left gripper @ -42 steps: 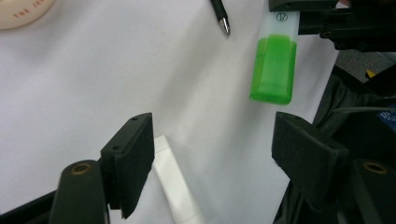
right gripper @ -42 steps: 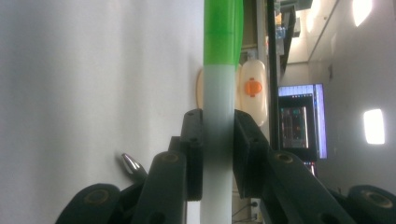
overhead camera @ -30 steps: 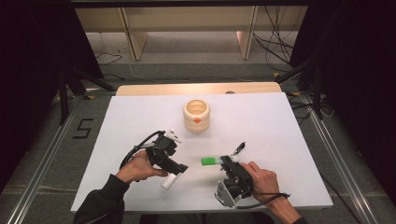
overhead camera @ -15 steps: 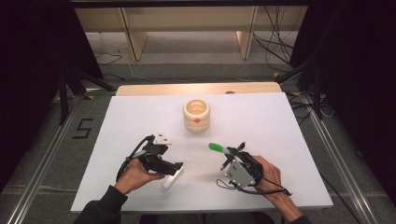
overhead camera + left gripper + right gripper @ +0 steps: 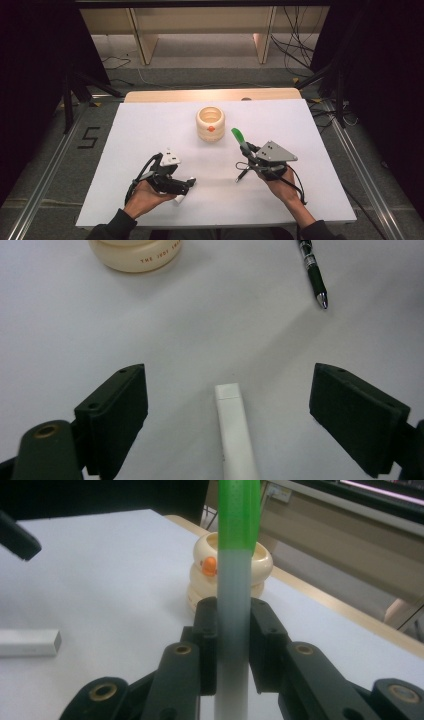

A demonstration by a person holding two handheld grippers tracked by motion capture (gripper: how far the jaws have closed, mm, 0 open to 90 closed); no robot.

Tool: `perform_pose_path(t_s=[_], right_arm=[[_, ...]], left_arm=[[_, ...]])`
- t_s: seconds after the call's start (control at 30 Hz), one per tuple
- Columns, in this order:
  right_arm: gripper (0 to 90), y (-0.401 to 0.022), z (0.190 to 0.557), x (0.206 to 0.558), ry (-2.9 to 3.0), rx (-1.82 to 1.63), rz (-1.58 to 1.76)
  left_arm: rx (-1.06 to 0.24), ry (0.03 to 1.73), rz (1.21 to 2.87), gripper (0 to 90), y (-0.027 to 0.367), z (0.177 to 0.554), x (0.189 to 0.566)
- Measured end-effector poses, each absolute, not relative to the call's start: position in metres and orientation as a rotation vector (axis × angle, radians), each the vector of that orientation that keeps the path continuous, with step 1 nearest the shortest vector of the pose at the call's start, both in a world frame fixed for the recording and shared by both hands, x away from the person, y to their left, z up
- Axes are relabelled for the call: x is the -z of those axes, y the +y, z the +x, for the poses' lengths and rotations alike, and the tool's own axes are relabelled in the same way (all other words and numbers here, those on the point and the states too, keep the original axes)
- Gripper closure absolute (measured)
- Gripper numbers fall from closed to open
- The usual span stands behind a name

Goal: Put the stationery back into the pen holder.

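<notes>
Right gripper (image 5: 234, 645) clamped on green-tipped pen (image 5: 239, 139), lifted, tip aimed toward cream holder (image 5: 210, 123) at table's 12 o'clock. Likely 1 insertion pending.

Left gripper (image 5: 227, 415) jaws wide, straddling white stick (image 5: 234, 435) lying flat at 7 o'clock, not gripped.

Black pen (image 5: 313, 270) loose on table.

The high view looks forward and down from above the person's side, taking in the whole white surface (image 5: 150, 130) from afar. The left gripper view sits close over the surface, looking steeply down past its own fingers (image 5: 117, 415); the cream holder (image 5: 135, 252) lies beyond them. The right gripper view looks low and nearly level across the surface, with the cream holder (image 5: 232, 572) just beyond its fingers (image 5: 267, 645). All three views share that holder (image 5: 210, 123).
</notes>
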State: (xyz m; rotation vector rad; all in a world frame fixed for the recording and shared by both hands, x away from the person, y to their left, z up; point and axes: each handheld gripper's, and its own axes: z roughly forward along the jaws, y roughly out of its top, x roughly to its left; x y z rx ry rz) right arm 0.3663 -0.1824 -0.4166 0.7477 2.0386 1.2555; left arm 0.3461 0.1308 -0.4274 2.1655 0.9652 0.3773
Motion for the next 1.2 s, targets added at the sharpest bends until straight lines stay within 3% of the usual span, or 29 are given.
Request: perform_pose_path(t_s=[0.2,1.2], right_arm=[[76.7,-0.184,0.384,0.415,2.018,-1.349,0.869],[76.7,-0.150,0.467,0.388,1.993,-1.597,1.144]], left_arm=[[-0.378,0.970,2.077,15.3,0.135,0.342,0.422],[-0.343,0.936,2.025,15.1,0.148,0.338,0.425]])
